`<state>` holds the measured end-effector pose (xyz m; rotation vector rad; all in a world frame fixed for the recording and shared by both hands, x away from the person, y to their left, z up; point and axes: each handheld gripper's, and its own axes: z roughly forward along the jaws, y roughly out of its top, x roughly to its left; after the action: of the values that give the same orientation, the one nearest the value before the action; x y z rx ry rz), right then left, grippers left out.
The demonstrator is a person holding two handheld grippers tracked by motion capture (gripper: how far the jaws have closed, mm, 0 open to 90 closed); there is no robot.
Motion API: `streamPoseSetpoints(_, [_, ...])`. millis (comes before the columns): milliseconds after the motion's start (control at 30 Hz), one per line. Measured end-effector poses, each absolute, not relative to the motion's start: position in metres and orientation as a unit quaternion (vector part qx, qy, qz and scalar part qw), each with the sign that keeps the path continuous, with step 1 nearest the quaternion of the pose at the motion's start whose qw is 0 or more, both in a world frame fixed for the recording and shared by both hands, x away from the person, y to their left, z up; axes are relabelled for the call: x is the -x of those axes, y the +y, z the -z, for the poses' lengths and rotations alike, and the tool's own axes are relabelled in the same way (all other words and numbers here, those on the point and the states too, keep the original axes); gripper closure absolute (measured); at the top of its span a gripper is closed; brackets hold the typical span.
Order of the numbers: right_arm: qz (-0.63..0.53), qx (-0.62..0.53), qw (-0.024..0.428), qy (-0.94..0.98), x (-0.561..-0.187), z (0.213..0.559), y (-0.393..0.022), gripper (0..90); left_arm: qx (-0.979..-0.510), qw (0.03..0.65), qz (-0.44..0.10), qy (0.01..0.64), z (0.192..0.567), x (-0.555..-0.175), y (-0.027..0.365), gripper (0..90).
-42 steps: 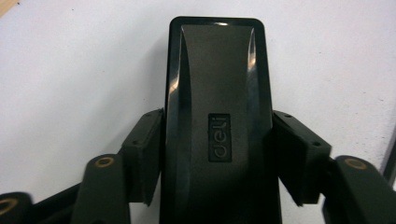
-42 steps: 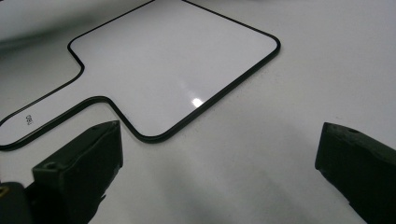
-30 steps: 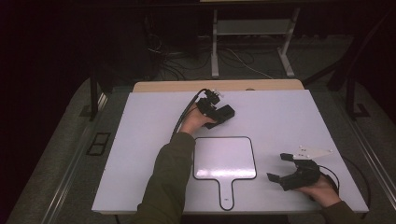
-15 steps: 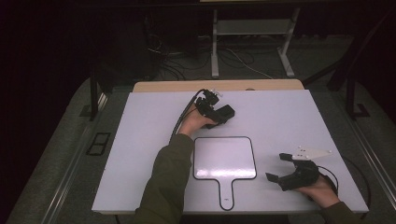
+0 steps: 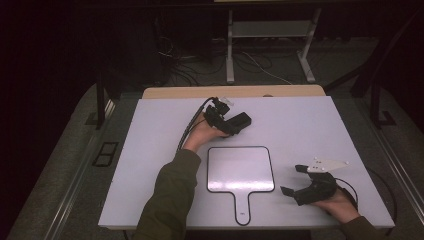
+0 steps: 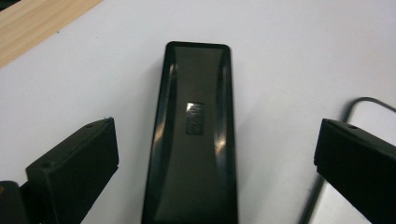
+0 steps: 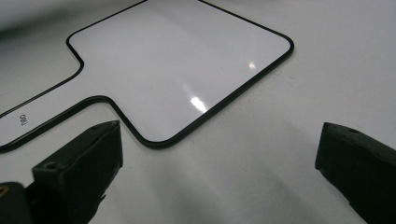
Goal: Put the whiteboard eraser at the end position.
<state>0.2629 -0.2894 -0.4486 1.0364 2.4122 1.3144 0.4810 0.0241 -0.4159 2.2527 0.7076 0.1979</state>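
On the white table (image 5: 150,150), beyond the paddle-shaped whiteboard (image 5: 240,169), we are letting go of the black eraser (image 6: 194,135), our left gripper (image 5: 231,121) having just been opening with it lying loose between the jaws, while our right gripper (image 5: 300,181) is resting spread and empty, so next we are likely backing off.

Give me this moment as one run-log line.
left gripper: jaws just opened, black case between them, loose | right gripper: open, near whiteboard paddle | table
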Motion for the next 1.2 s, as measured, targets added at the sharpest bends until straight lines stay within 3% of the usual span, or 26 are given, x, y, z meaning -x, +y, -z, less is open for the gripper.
streamPoseSetpoints(1200, [-0.443,-0.359,0.107,0.814,-0.264,0.449,-0.292,0.0,-0.867,0.420,-0.092,0.253,0.405,-0.389,0.068,0.7])
